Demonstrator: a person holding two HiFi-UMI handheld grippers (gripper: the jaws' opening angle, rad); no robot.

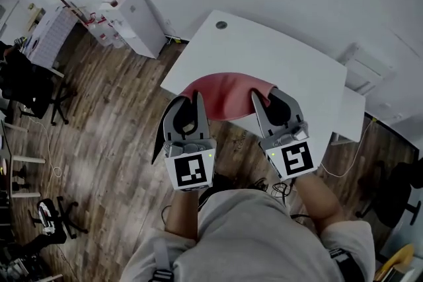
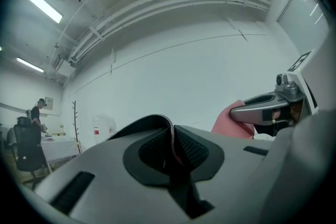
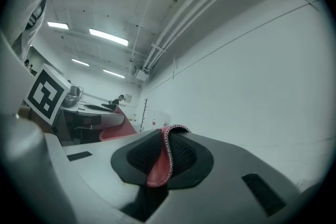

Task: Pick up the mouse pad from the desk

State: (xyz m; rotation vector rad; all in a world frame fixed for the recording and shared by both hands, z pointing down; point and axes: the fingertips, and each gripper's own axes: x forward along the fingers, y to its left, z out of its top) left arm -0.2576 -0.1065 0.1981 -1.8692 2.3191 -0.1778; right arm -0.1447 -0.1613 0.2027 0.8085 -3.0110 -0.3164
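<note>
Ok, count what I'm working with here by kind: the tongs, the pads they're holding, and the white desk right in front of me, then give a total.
Tongs: 2, the left tongs and the right tongs, each shut on a pad edge
Mouse pad, red: 1
Desk, white: 1
Total: 4

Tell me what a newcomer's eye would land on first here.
The red mouse pad stands out first, sagging between the two grippers above the near edge of the white desk in the head view. The left gripper and the right gripper each pinch one end of it, and each gripper view shows its stitched rim clamped between the jaws. A dark wood floor surrounds the desk.
</note>
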